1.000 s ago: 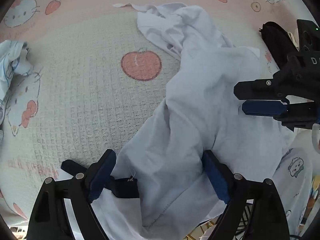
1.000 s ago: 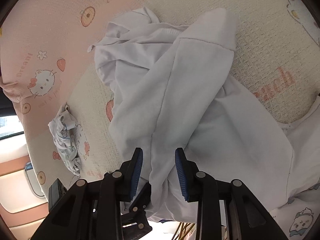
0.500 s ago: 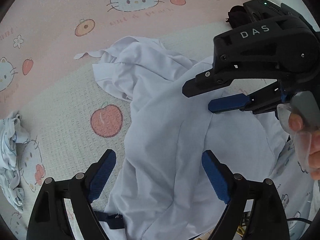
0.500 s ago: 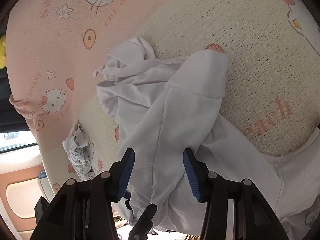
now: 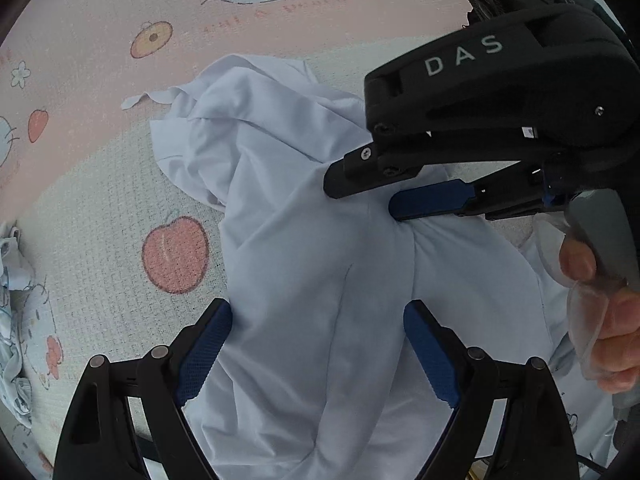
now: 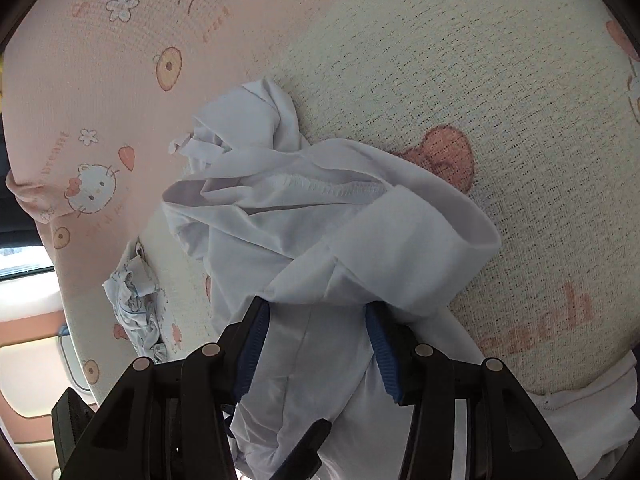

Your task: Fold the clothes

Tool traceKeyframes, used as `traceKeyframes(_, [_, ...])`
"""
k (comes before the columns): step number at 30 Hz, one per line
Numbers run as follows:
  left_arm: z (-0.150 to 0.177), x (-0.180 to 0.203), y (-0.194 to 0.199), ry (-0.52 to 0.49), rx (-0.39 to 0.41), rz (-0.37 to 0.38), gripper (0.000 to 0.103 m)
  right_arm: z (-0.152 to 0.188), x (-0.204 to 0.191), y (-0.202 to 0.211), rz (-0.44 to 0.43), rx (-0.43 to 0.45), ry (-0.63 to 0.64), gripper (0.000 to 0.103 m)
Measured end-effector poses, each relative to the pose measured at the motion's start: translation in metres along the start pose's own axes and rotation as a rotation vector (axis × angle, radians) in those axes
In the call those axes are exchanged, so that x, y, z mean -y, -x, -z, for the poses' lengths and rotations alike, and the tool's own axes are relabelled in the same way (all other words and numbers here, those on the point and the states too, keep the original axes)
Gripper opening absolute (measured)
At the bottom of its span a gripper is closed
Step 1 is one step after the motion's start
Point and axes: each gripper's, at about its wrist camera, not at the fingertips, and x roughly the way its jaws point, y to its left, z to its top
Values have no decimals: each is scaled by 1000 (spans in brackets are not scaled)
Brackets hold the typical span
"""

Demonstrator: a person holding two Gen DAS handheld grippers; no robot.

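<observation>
White garment (image 5: 304,264) is lying crumpled on the bed cover (image 5: 100,208), spreading from the cream waffle-knit panel toward the pink printed border at the cover's far edge; near end is running off the near edge under both tools. Not folded: sleeves and hem are bunched, one cuff-like tube is turned up.

Left gripper (image 5: 318,344): jaws are standing wide apart, cloth passing between the blue pads without being pinched. Right gripper (image 6: 316,328): jaws are also parted, fabric lying slack between them; in the left wrist view its tips are pressing down into a ridge of cloth, not clamped on it.

Handling judgement: thin, light, smooth woven fabric, fully limp, probably slippery on ribbed pads; it is going to sag and drag rather than hold shape. Best holds are looking like the stitched seam or the doubled cuff edge (image 6: 432,240), where layers are thicker.

Cover texture is coarse, open-knit, with peach motif (image 5: 174,254) and cat prints; likely some friction against the cloth. Small printed garment (image 6: 134,300) is bunched near the cover's left edge.
</observation>
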Motion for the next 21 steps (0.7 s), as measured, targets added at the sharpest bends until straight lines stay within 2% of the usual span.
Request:
traceKeyframes(3, [2,-4,0,1,-3,-18,88,1,0,2,6,2,14,18])
traceKeyframes(5, [4,-6,3,-2,-4,-21,88,2,0,4,8,2,21,11])
traceKeyframes(8, [6,-11,12,7,5,-19,88,3,0,7,11,3,32,10])
traceKeyframes(11, [7,-14,26,1,35,5,88,6,3,24,-47,36,19,10])
traceKeyframes(15, [4,-16,38,-31,74,25,88,14,-6,45,-132,112,76,7])
traceKeyframes(21, [-4,-36,43,-17,121,72,88,18,-10,51,-213,141,80,7])
